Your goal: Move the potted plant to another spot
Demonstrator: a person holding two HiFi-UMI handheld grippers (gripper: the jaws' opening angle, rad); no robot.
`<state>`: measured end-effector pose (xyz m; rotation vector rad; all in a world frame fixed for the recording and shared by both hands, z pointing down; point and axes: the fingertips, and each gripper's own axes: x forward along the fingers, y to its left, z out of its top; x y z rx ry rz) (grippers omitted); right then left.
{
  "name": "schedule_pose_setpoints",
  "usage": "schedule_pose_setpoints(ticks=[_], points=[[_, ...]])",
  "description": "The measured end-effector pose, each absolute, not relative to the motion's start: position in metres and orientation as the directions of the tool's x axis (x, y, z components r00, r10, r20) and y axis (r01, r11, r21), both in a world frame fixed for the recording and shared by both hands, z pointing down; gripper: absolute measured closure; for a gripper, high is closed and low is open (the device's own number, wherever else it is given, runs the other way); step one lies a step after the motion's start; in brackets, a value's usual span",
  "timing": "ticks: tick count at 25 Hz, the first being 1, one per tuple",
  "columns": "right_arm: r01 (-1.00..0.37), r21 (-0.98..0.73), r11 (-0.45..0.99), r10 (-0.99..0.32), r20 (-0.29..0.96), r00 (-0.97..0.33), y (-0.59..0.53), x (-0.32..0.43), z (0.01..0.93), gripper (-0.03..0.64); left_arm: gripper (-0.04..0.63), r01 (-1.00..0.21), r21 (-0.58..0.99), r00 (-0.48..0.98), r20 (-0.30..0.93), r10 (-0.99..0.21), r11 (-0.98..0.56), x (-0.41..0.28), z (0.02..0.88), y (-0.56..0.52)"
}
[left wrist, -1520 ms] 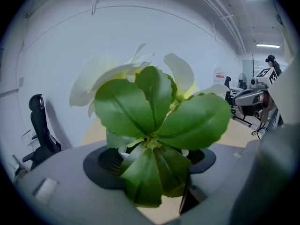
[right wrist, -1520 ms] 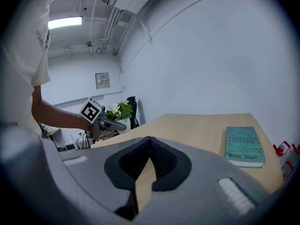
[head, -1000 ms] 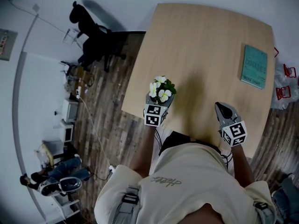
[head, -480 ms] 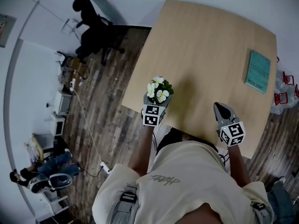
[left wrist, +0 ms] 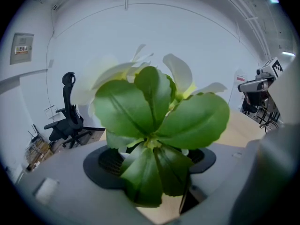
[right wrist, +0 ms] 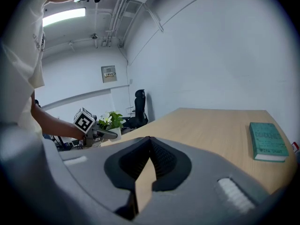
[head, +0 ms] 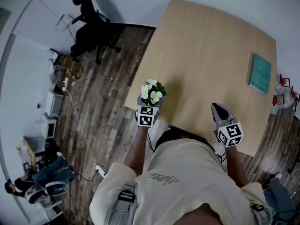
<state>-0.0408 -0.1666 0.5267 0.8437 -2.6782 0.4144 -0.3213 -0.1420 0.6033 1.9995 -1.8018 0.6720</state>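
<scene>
The potted plant (head: 151,92), white flowers over green leaves in a small pale pot, is at the near left corner of the wooden table (head: 206,55). My left gripper (head: 150,101) is shut on its pot from the near side. Whether the pot rests on the table I cannot tell. In the left gripper view the leaves (left wrist: 154,125) fill the gap between the jaws and hide the pot. My right gripper (head: 218,110) hovers shut and empty over the table's near edge, its tips (right wrist: 149,139) touching. From the right gripper view the plant (right wrist: 110,120) shows far left.
A teal book (head: 260,74) lies at the table's far right, also in the right gripper view (right wrist: 266,142). A black office chair (head: 91,29) stands on the wood floor to the left. Boxes and cables line the left wall. Red frames (head: 283,90) stand beyond the right edge.
My left gripper has carried the plant leftward, closer to the table's left edge. The right gripper has shifted a little the same way and stays shut.
</scene>
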Motion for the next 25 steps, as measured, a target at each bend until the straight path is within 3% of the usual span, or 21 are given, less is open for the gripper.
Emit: schedule_pose_setpoints(ticks=[25], points=[[-0.639,-0.126,0.759,-0.562,0.368,-0.740,-0.166,-0.143,0.517,0.614,0.235,-0.998,0.006,0.055,0.611,-0.790,-0.065,-0.449,0.659,-0.091]])
